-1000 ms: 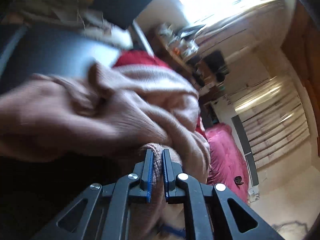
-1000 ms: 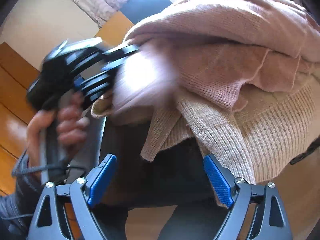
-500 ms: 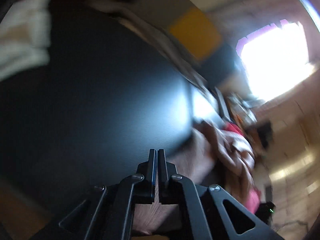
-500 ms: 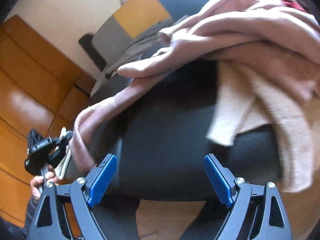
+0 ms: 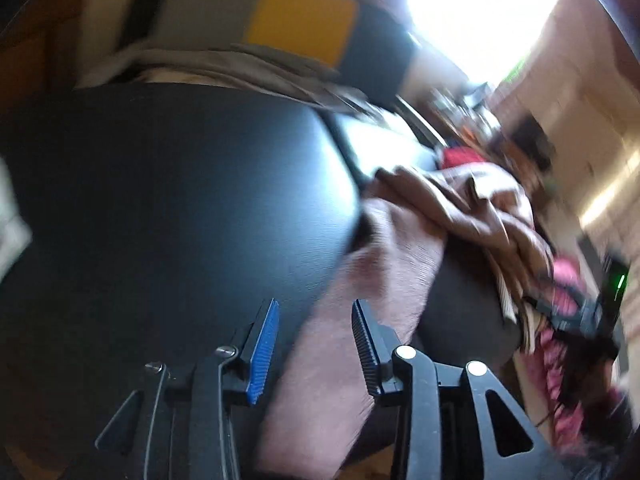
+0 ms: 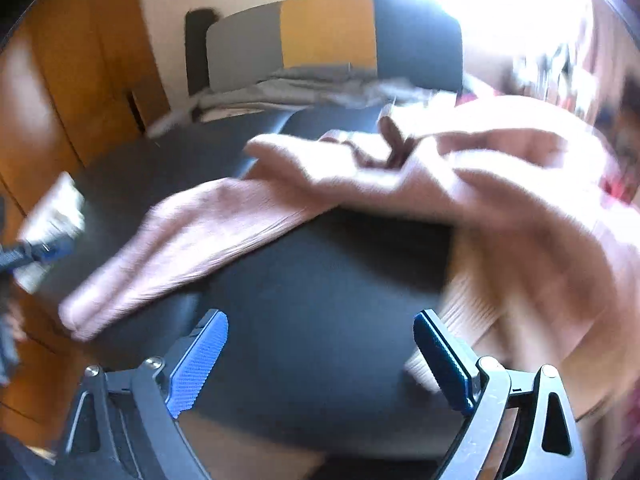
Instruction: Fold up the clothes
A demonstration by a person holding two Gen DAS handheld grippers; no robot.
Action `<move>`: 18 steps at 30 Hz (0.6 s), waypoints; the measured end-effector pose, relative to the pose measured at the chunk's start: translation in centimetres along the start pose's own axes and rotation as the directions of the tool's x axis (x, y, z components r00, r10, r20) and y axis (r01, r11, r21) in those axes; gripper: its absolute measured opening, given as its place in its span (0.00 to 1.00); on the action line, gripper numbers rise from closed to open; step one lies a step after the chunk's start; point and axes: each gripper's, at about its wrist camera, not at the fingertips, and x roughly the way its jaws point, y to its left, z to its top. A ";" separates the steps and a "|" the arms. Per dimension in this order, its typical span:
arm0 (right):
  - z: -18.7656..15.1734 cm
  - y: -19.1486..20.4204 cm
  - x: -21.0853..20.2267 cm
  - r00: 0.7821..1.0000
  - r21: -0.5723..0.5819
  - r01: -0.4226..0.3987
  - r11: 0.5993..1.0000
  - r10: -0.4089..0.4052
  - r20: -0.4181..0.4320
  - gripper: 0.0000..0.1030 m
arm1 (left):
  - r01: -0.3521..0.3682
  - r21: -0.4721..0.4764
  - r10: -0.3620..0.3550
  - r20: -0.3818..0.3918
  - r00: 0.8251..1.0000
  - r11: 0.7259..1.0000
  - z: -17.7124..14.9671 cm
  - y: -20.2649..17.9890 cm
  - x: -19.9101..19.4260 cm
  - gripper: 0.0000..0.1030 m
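Dark and smooth, the black table (image 6: 320, 280) filled most of both wrist views, with a grey-and-yellow cushion (image 6: 328, 32) and orange wooden panelling (image 6: 80, 80) behind it. A pink knitted sweater (image 6: 460, 168) lay bunched at the table's right side, one sleeve (image 6: 180, 248) stretched leftward across the top. The left gripper (image 5: 314, 340) stood partly open astride that sleeve (image 5: 360, 300), clamping nothing. The right gripper (image 6: 320, 356) was spread wide and empty above bare table. Judging by this, the garment was being laid out, not yet folded; next, the bunched body would need pulling flat.
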 end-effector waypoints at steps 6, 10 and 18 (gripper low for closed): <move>6.2 -5.5 5.0 0.997 -0.016 0.074 0.997 -0.074 0.039 1.00 | 0.029 0.135 -0.020 -0.063 0.998 0.990 3.5 -4.3 5.3 0.47; 10.5 -10.1 10.9 0.999 0.060 0.028 0.998 -0.030 0.031 1.00 | 0.017 0.214 0.009 -0.119 0.993 0.977 3.7 -5.1 7.2 0.48; 16.1 -14.3 25.9 0.992 0.047 0.031 0.998 -0.025 -0.121 0.48 | -0.031 0.260 0.061 -0.108 0.992 0.965 3.6 -6.3 10.3 0.46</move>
